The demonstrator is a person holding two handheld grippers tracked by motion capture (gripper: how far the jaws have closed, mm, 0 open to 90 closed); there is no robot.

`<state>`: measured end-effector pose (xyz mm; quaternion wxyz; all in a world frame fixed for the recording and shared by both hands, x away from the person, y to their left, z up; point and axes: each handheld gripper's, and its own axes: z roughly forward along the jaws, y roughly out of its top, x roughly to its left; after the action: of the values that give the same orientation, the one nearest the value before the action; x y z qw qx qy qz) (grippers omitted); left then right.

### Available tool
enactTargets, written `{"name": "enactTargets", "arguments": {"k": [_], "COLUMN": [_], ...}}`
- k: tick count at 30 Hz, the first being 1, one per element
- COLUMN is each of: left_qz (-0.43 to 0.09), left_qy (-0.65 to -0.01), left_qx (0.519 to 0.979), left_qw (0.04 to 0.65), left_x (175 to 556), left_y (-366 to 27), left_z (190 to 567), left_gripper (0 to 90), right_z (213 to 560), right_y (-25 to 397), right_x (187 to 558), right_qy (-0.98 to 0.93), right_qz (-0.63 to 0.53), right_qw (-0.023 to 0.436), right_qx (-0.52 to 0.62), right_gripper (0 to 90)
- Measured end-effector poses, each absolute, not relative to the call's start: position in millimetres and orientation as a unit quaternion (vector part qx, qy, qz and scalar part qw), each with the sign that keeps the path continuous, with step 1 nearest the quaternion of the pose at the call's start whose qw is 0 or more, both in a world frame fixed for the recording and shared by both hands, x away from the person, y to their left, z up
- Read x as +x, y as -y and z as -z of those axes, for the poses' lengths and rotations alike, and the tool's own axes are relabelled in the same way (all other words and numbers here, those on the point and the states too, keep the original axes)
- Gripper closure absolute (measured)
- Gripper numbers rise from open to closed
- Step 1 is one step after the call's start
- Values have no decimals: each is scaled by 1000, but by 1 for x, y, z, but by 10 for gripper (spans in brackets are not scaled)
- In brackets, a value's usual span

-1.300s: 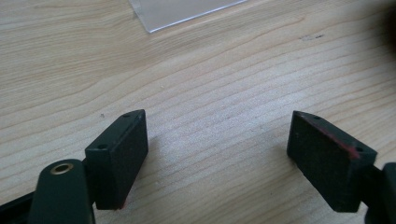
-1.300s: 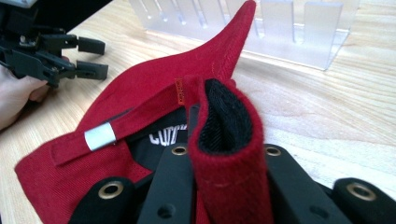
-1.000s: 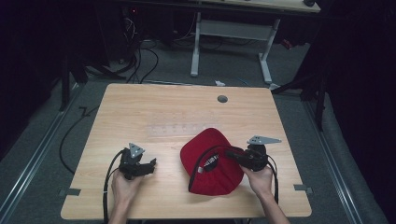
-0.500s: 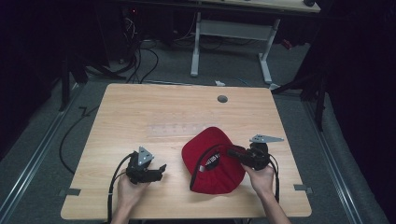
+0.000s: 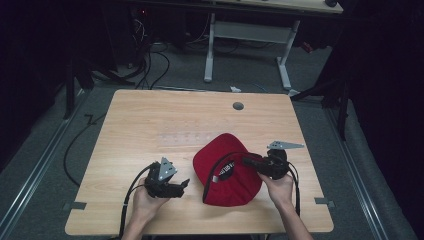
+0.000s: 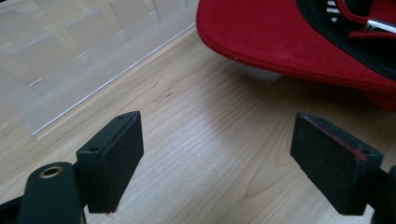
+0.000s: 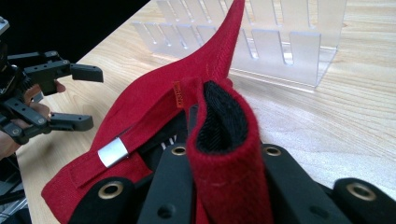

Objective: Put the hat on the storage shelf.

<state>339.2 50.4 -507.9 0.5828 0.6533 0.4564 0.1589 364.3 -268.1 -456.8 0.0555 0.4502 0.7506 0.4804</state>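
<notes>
On wooden table (image 5: 150, 125), right tongs (image 5: 248, 161) clamp the red cap (image 5: 225, 155); left tongs (image 5: 184, 185) gape wide, empty.

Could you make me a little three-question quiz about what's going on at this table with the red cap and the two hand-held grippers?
1. True or false: the left gripper has its fingers closed on the red cap.
2. Which gripper grips the cap's edge? A) the left gripper B) the right gripper C) both
3. Fill in: behind the cap, on the wooden table, stands a see-through plastic ____ with slots.

Key
1. False: its fingers stand wide apart over bare wood, short of the cap.
2. B: red fabric is pinched between its fingers.
3. rack
</notes>
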Motion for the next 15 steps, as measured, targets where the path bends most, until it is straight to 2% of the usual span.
{"name": "enactTargets", "arguments": {"k": [15], "left_qz": [-160], "left_qy": [-432], "left_qx": [680], "left_qw": [571], "left_x": [337], "left_y": [-30], "left_z": [512], "left_gripper": [152], "right_z": [447], "right_y": [259], "right_x": [370], "right_qy": [-749], "right_qz": [-490], "right_qw": [36], "right_qx": [444], "right_gripper": [831]}}
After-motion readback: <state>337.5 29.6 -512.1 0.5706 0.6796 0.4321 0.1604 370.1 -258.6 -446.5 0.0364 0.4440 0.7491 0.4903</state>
